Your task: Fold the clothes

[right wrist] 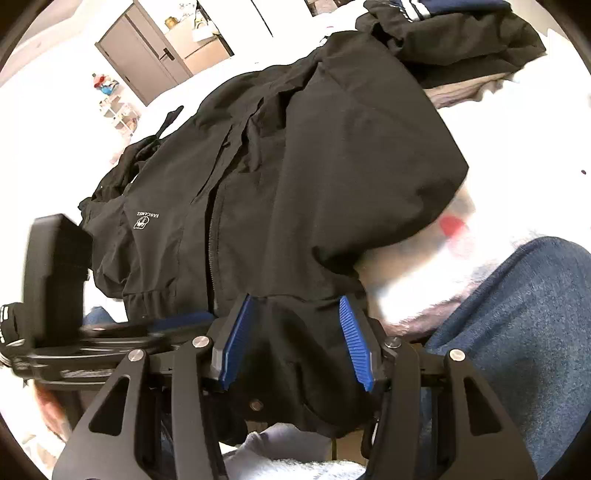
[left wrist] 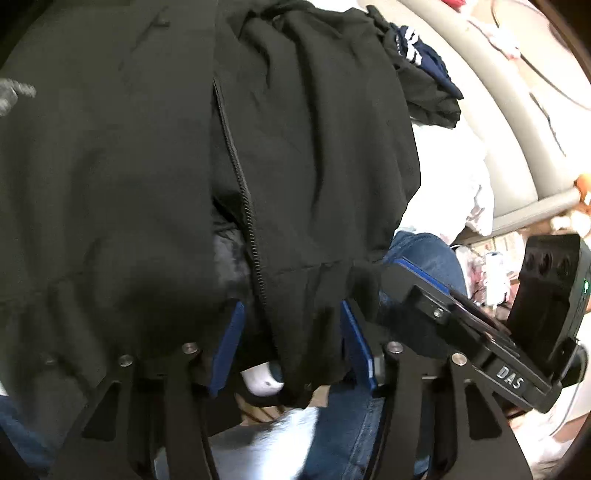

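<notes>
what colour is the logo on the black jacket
White, printed on the black jacket; the logo shows best in the right wrist view.

Black jacket hem btwn open left tool pads.

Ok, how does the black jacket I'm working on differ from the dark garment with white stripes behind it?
The black jacket is plain black with a zipper and a small white chest logo; the striped garment is navy with white stripes. The jacket lies spread out across the bed, its hem between both grippers' open fingers; the striped garment sits crumpled in a heap at the far end, untouched. The jacket looks far bigger in both views. Both are dark and rest on the white bedding.
</notes>
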A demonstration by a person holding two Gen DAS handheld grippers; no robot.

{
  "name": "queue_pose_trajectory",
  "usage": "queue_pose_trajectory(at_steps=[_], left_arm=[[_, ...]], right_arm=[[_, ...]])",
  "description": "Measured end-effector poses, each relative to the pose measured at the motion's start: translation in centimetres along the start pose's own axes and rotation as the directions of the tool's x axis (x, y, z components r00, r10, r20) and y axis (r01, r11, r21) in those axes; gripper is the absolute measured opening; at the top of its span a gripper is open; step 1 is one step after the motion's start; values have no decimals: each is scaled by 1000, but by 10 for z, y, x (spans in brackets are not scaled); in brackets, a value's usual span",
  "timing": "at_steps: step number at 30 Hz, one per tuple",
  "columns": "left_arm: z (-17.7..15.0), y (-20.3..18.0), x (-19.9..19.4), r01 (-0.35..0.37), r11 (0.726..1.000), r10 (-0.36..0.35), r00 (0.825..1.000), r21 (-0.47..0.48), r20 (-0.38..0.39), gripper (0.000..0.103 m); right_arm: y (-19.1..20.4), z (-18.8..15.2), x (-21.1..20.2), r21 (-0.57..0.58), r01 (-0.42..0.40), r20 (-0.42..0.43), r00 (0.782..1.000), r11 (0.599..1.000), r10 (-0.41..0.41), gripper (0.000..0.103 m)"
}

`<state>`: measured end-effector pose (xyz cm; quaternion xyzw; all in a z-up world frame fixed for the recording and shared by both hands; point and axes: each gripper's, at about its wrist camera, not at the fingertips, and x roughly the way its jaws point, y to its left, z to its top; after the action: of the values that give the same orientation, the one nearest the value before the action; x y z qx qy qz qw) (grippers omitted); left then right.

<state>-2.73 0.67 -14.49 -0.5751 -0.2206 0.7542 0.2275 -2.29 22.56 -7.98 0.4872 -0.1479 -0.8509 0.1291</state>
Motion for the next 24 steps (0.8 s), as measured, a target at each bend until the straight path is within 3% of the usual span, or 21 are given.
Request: queue_pose_trajectory(at_steps=[2,3,4,5,7,9,17,22,24], left_arm=[[0,-2,6,-3,1000,3,1000,-3,16,59],[0,-3,9,-18,1000,18,999,-2,27,54],[0,-4,12,-34,999,34,999,0,36,37],[0,-6,14,-50,999,49,998,5,40,27],[-2,-10,13,-71,997,70,996,17,50,16],[-10,-11,1,-68,998,66,995,19,71,11],[-20,-15,-58,-141,990,132,972,31,195,9],[-25,37,-48,-216,975,220,971,-51,97,8],[-28,49,-43,-206,975,213,974,-86,72,8]], right_arm=[[-7,0,2,26,-7,-4,1000,1000,7,53],[-11,0,4,39,-11,-11,1000,999,12,53],[-14,-1,6,45,-13,-20,1000,999,14,53],[-15,-2,9,48,-14,-31,999,999,15,53],[-17,-4,14,46,-18,-46,999,999,21,53],[-18,-4,15,43,-23,-49,998,999,25,53],[-5,3,-5,-5,-14,23,1000,1000,15,53],[10,4,-5,-80,19,36,999,997,-16,53],[12,4,-1,-82,-2,23,1000,997,4,53]])
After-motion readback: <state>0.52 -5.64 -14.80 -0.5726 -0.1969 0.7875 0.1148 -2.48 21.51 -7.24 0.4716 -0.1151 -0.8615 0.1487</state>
